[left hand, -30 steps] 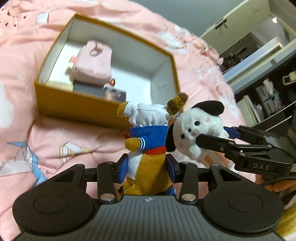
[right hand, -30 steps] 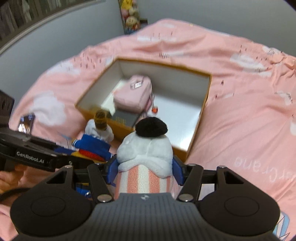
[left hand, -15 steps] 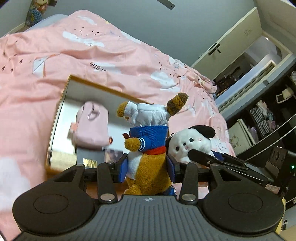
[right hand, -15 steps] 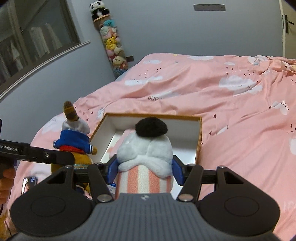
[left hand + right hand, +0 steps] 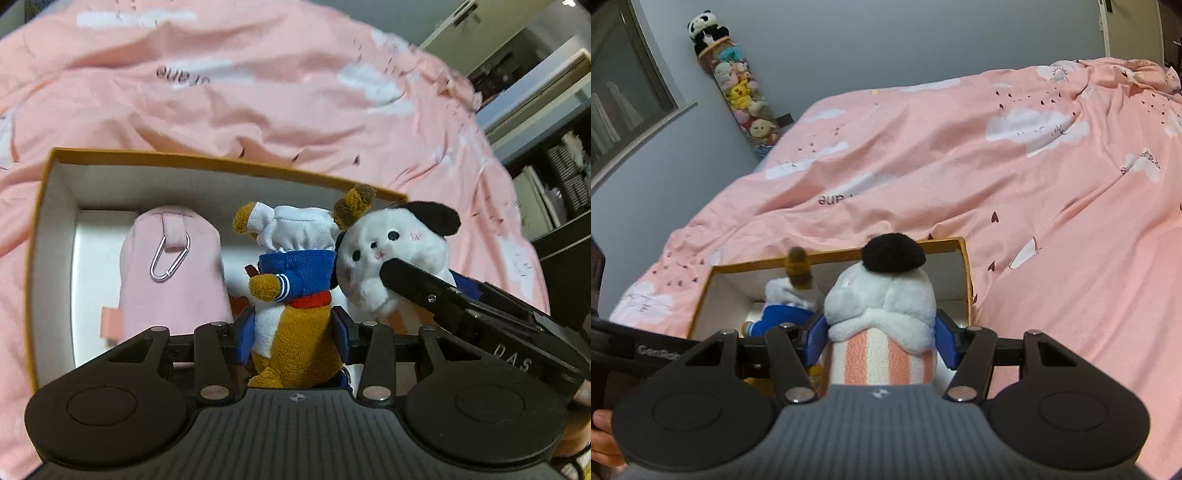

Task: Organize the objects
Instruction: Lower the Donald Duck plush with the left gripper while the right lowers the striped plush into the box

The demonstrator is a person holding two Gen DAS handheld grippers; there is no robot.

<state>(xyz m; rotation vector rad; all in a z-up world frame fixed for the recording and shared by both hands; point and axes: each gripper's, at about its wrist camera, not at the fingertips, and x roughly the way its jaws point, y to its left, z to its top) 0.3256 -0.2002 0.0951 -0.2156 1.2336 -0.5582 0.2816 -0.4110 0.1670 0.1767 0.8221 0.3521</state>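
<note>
Plush toys fill both our grippers; our left gripper (image 5: 293, 332) clamps a brown bear in a blue jacket (image 5: 295, 280), our right gripper (image 5: 881, 341) squeezes a white puppy plush (image 5: 882, 299), both above the open cardboard box (image 5: 55, 206) holding a pink pouch (image 5: 173, 280).

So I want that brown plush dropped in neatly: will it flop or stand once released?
The brown plush looks soft and light, squeezed between the left gripper pads. It would probably topple, perhaps against the pink pouch in the box.
</note>
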